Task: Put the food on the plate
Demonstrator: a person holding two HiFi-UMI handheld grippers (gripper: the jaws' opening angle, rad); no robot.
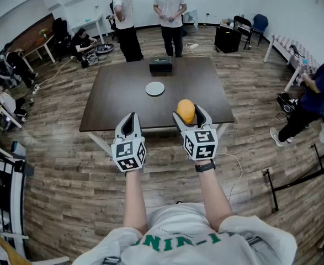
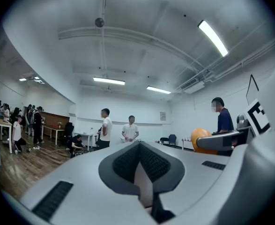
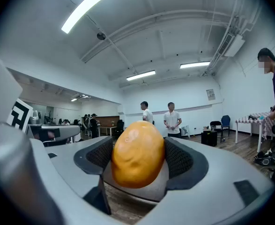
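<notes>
My right gripper point(image 1: 187, 112) is shut on an orange-yellow potato-like food piece point(image 1: 186, 110), held up near the front edge of the dark table point(image 1: 117, 98). In the right gripper view the food point(image 3: 137, 153) sits pinched between both dark pads and fills the gap. A small white plate point(image 1: 155, 88) lies on the table's middle, beyond both grippers. My left gripper point(image 1: 129, 121) is held level beside the right one with its jaws together and nothing between them; its own view shows the pads point(image 2: 128, 165) meeting. The food point(image 2: 200, 136) also shows at the right of that view.
A black box point(image 1: 160, 65) stands at the table's far edge. Two people point(image 1: 170, 12) stand behind the table, another person point(image 1: 311, 95) at the right. Desks, chairs and bags line the left wall, and a cable point(image 1: 233, 164) runs over the wooden floor.
</notes>
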